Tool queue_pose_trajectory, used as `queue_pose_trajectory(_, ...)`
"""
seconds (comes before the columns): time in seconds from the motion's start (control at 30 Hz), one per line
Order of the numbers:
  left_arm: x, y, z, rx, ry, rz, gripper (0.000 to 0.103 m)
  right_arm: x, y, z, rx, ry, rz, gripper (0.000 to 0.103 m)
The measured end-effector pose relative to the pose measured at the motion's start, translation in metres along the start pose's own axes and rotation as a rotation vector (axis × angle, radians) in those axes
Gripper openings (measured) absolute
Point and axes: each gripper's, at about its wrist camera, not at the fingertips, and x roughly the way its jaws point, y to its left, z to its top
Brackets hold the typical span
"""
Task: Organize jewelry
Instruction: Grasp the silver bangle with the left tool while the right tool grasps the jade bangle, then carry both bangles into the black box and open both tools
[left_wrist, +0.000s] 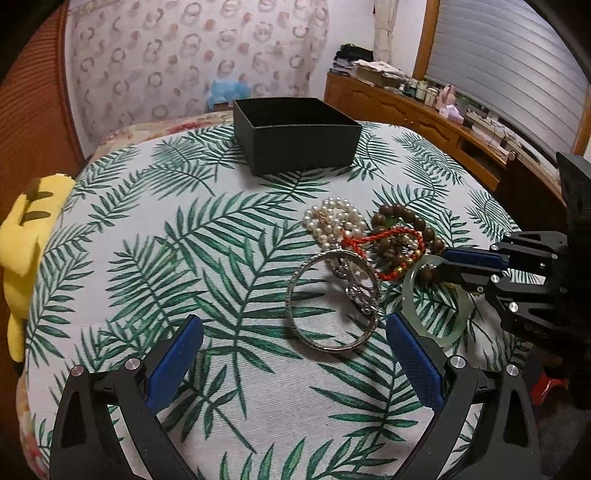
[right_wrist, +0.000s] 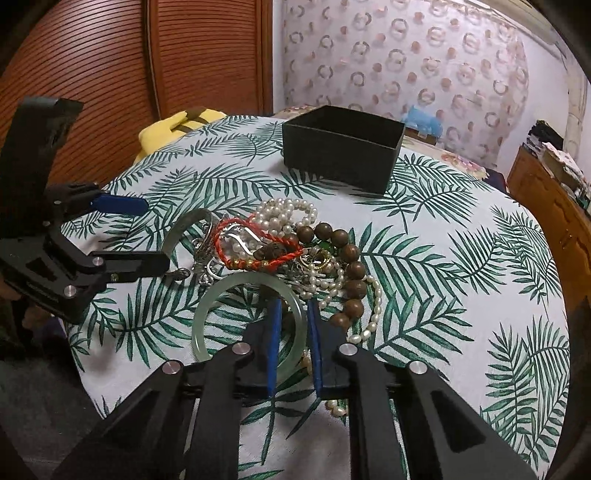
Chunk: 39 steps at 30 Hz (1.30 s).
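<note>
A heap of jewelry lies on the leaf-print cloth: a pale green jade bangle (right_wrist: 221, 295), a red cord bracelet (right_wrist: 258, 243), white pearl strands (right_wrist: 284, 218), brown wooden beads (right_wrist: 351, 266) and a silver bangle (left_wrist: 325, 299). An open black box (left_wrist: 295, 133) stands behind the heap, apart from it. My right gripper (right_wrist: 293, 306) has its jaws narrowed around the rim of the jade bangle (left_wrist: 432, 302), one finger inside the ring and one outside. My left gripper (left_wrist: 295, 332) is open, low over the cloth, its fingers either side of the silver bangle.
A yellow plush toy (left_wrist: 26, 240) sits at the table's left edge. A wooden sideboard (left_wrist: 424, 110) with clutter runs along the right. A louvered wooden door (right_wrist: 110, 74) and a patterned curtain (left_wrist: 184, 55) stand behind the round table (left_wrist: 147, 258).
</note>
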Motion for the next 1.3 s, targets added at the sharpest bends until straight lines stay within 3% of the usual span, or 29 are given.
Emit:
queue_pose_trajectory(0.2, 0.008, -0.005, 0.006, 0.009, 0.010, -0.036, 0.095, -0.010, -0.003, 0.000, -0.011, -0.035, 0.014, 0.008)
queue_pose_trajectory(0.4, 0.014, -0.008, 0.013, 0.017, 0.010, -0.050, 0.095, -0.030, -0.007, 0.001, -0.027, -0.097, -0.044, 0.008)
queue_pose_trajectory(0.53, 0.020, -0.014, 0.017, 0.031, 0.024, -0.063, 0.081, -0.034, -0.014, 0.001, -0.018, -0.103, -0.058, 0.008)
queue_pose_trajectory(0.67, 0.024, -0.016, 0.016, 0.037, 0.034, -0.049, 0.073, -0.036, -0.019, 0.000, -0.007, -0.115, -0.075, 0.008)
queue_pose_trajectory(0.8, 0.020, -0.017, 0.015, 0.046, 0.021, -0.074, 0.054, -0.036, -0.021, -0.001, -0.006, -0.120, -0.082, 0.008)
queue_pose_trajectory(1.3, -0.006, -0.008, 0.028, 0.021, -0.098, -0.053, 0.054, -0.045, -0.026, 0.028, -0.020, -0.194, -0.107, 0.008)
